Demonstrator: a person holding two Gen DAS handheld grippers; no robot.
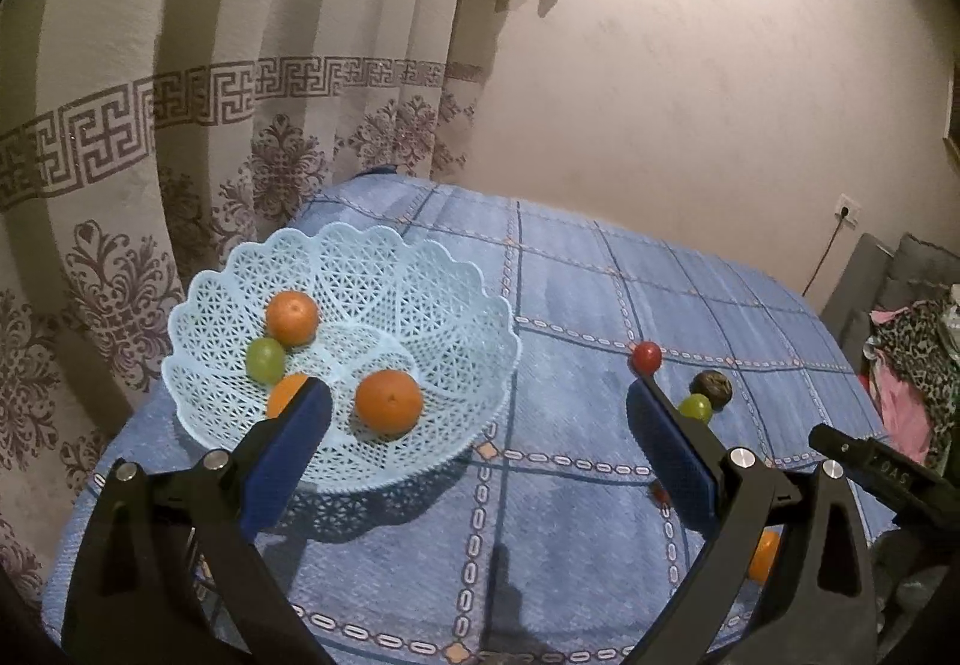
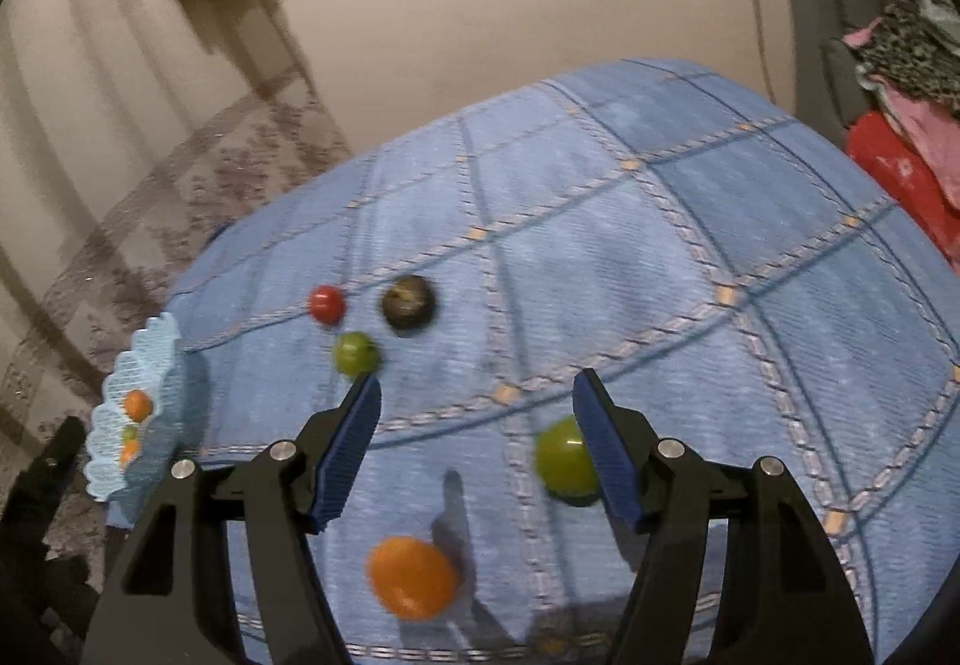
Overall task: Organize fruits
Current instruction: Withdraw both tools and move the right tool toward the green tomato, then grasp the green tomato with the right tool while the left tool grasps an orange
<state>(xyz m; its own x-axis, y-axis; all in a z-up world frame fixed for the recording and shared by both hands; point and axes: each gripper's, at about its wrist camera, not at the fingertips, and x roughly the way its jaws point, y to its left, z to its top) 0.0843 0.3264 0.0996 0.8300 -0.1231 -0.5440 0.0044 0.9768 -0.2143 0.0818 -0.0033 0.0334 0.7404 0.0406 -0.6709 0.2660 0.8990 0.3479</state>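
The pale blue lattice plastic basket (image 1: pixel 474 317) sits on the blue checked cloth of the bench (image 1: pixel 600 293) and already holds three oranges and a green fruit. Loose on the cloth are a small red round fruit (image 2: pixel 327 303), a dark brownish round fruit (image 2: pixel 408 301), a small green round fruit (image 2: pixel 355 352), a larger green round fruit (image 2: pixel 561 458) and a loose orange (image 2: pixel 411 578).

The left hand-held gripper (image 1: pixel 480 443) hangs spread wide near the basket's front rim, holding nothing. The right hand-held gripper (image 2: pixel 477 443) is also spread wide and empty; the larger green fruit lies close against the inner face of its right finger, though I cannot tell whether they touch.

The main risk is rolling. Every fruit is round and smooth, and the cloth drapes over a rounded edge, so a nudge from a closing finger that lands off-centre would likely send the larger green fruit away rather than trap it. The right view is blurred, suggesting motion; a fast approach makes that knock more likely. The loose orange lies nearest the front edge and could roll off if bumped. Dropping fruit from height into the light basket could tip or shift it.
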